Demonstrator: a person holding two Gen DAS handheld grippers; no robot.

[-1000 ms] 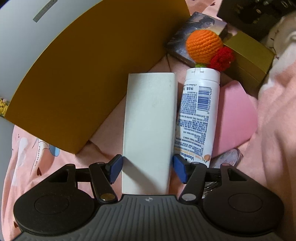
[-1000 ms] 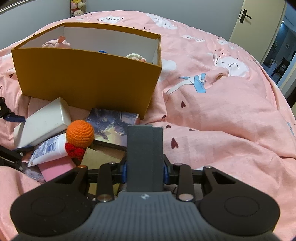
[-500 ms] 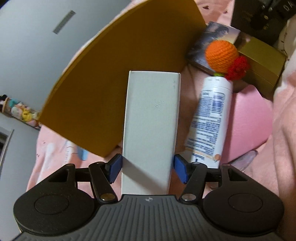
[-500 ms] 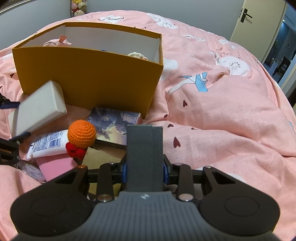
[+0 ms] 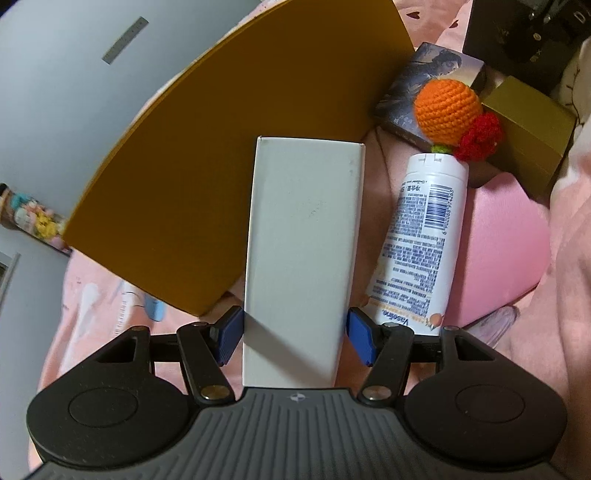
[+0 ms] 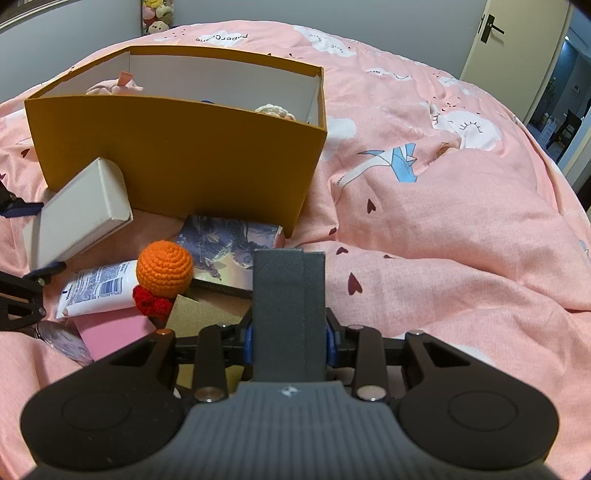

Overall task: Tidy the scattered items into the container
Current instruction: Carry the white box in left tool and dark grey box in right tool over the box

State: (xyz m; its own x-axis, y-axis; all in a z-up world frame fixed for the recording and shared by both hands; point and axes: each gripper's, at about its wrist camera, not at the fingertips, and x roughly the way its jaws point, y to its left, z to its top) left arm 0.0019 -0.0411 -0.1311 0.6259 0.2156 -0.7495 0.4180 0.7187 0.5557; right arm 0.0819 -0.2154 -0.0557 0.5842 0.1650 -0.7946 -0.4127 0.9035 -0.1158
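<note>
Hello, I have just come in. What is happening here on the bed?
A person is tidying loose items into the yellow box on the pink bedding. The left gripper holds a white carton, raised and tilted toward the box wall. The right gripper is clamped on a dark grey box. A lotion tube, a crochet orange, a picture book and a gold box lie outside the box.

Pink bedspread [image 6: 461, 229] printed with clouds, hearts and a blue bird spreading ahead and right of the right claw, a cream door [image 6: 513, 40] far right, a column of plush toys [image 6: 157, 14] far ahead-left
</note>
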